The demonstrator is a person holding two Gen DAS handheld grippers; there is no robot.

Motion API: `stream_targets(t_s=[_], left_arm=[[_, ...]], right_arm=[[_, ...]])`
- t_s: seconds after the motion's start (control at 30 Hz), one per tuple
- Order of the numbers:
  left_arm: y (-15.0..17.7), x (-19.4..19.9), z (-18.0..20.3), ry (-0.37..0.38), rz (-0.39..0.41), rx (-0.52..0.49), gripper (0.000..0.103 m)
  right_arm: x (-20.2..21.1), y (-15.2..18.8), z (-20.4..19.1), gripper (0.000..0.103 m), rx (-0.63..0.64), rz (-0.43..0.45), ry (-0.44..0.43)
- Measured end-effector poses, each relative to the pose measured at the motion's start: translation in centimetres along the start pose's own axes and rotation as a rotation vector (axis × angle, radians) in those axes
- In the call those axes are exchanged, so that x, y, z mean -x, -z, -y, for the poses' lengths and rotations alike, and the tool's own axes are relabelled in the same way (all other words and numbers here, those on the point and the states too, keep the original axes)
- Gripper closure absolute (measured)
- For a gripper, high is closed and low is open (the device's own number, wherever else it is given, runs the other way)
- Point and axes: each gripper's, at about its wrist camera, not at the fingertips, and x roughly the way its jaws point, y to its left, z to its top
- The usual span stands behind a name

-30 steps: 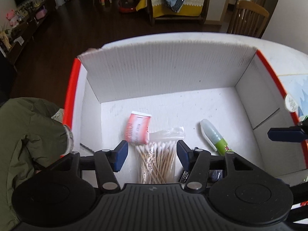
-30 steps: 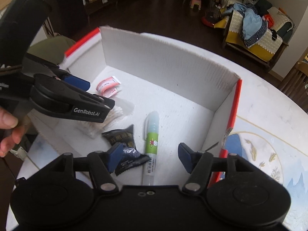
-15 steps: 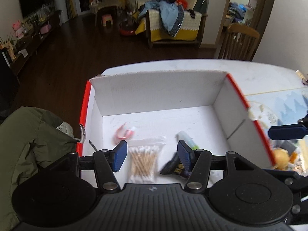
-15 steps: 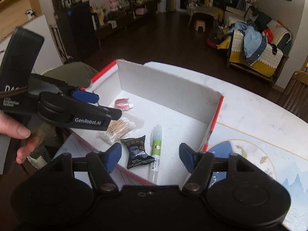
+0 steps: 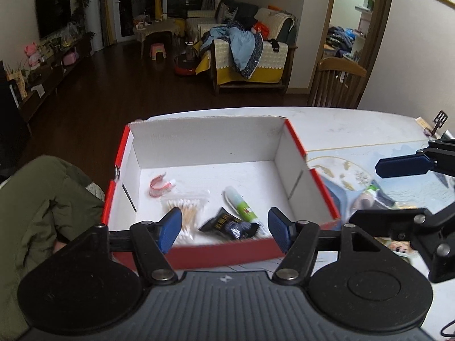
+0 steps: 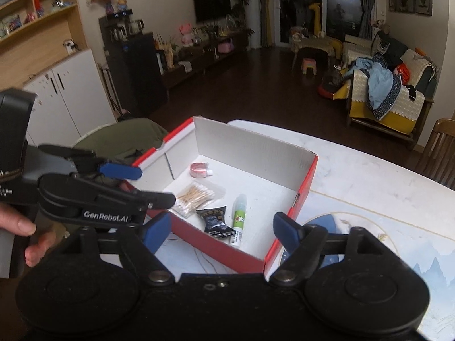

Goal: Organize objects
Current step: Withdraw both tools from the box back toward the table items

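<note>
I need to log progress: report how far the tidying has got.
Done: the box holds four things: pink tube, cotton swab bag, dark snack packet, green-labelled tube.
In hand: nothing; left claw and right claw are both open and empty.
Left: a few blurred items lie on the mat outside the box.

The box [image 5: 295,142] sits on the table [image 5: 355,125], with a mat [image 6: 398,244] to its right. Inside, a tube [image 5: 159,185] lies farthest back at left; nearer, the swabs [image 5: 186,213], a packet [image 5: 227,224] and a glue stick [image 5: 240,203] lie left to right.
</note>
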Motion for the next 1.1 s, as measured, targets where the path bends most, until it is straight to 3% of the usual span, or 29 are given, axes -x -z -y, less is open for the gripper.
stream_targets(t_s=[0.3, 0.8, 1.1], left_arm=[[2.5, 3.3, 3.1, -0.010, 0.021, 0.062, 0.027], [6.8, 3.8, 10.0, 0.045, 0.019, 0.044, 0.017], [9.5, 2.2, 14.6, 0.086, 0.006, -0.003, 0.007]], right_arm=[[4.5, 2.6, 1.8, 0.002, 0.009, 0.080, -0.060], [9.7, 9.6, 5.7, 0.001, 0.027, 0.088, -0.010], [11.0, 15.1, 10.6, 0.001, -0.097, 0.024, 0.072]])
